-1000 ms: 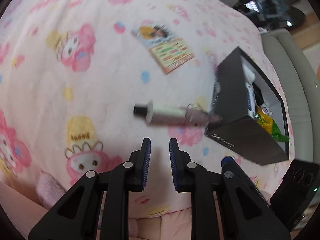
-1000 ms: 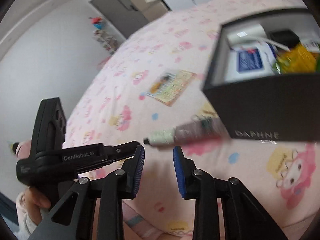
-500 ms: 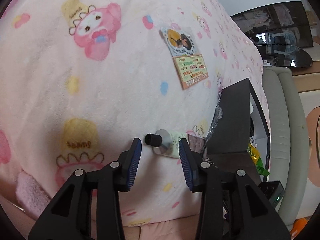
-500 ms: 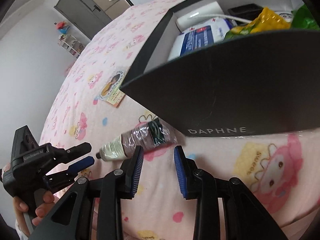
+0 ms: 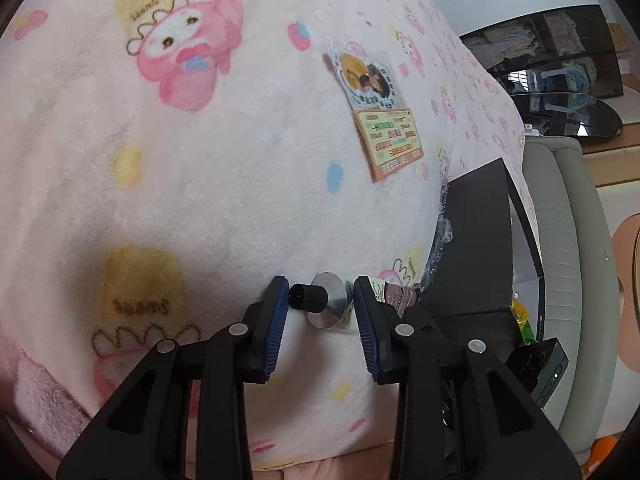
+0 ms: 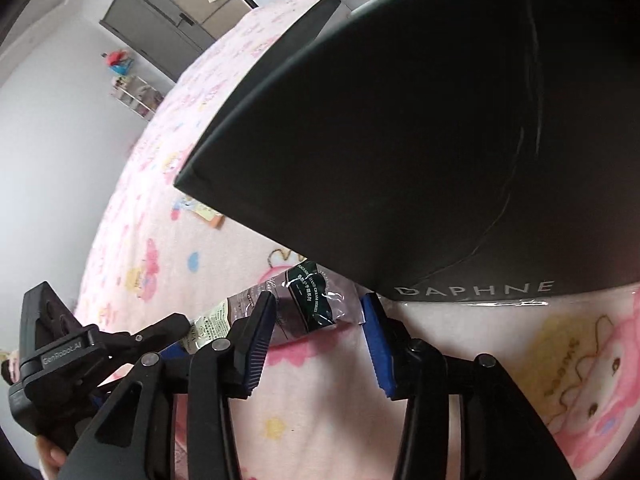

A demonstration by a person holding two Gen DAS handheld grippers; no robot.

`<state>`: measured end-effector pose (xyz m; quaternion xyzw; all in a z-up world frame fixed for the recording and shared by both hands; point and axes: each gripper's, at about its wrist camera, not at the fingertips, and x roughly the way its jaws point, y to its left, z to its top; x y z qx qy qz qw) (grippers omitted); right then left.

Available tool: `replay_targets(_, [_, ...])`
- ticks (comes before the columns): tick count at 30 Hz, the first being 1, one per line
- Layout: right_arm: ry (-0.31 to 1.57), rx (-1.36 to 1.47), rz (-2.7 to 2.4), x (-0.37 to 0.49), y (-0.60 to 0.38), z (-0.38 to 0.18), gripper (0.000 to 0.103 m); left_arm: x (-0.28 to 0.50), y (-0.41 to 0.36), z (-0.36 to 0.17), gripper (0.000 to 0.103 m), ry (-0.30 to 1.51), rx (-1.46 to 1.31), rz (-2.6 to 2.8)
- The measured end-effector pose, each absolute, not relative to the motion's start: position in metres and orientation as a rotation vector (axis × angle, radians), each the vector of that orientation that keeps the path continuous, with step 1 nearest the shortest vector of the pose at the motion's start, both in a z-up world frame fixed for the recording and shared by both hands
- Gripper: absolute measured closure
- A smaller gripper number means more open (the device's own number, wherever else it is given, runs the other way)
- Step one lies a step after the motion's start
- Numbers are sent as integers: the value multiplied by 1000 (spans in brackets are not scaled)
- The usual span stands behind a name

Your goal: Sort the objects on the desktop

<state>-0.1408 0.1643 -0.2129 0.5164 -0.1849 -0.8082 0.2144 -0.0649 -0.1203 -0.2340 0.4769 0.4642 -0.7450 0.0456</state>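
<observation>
A hand cream tube [image 5: 325, 306] with a black cap lies on the pink blanket beside a black DAPHNE box [image 5: 476, 240]. My left gripper [image 5: 320, 300] is open, with its jaws on either side of the tube's cap end. My right gripper [image 6: 318, 310] is open, with its jaws on either side of the tube's crimped end [image 6: 304, 300], close under the box [image 6: 400, 140]. The left gripper also shows in the right wrist view [image 6: 120, 344] at the tube's cap end. The box's contents are hidden.
A flat snack packet [image 5: 376, 112] lies on the blanket [image 5: 200, 160] beyond the tube; it also shows in the right wrist view [image 6: 202, 210]. A grey padded edge [image 5: 560, 240] runs along the right. A dark cabinet [image 6: 152, 24] stands far off.
Both grippers have moved in on the tube and opened wider. The left now straddles the cap end, the right the crimped end. The box fills more of the right wrist view.
</observation>
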Motion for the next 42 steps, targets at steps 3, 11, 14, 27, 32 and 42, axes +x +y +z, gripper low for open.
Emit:
replay_targets(3, [-521, 1409, -2211, -139, 167, -212, 64, -56, -127, -225, 71, 1406, 1384, -2270])
replay_targets(11, [-423, 1386, -2038, -115, 155, -202, 66, -36, -159, -226, 71, 1446, 1337, -2118])
replay_targets(14, [-421, 1470, -2112, -122, 167, -219, 66, -41, -159, -233, 69, 1432, 1344, -2097])
replay_targets(27, [-571, 1453, -1978, -127, 175, -232, 66, -44, -150, -241, 64, 1471, 1392, -2088])
replay_targets(32, [-560, 1406, -1982, -117, 191, -222, 70, -39, -149, -234, 64, 1483, 1370, -2112])
replay_targets(42, [-505, 1495, -2053, -119, 184, -216, 70, -31, -150, -231, 54, 1485, 1377, -2102])
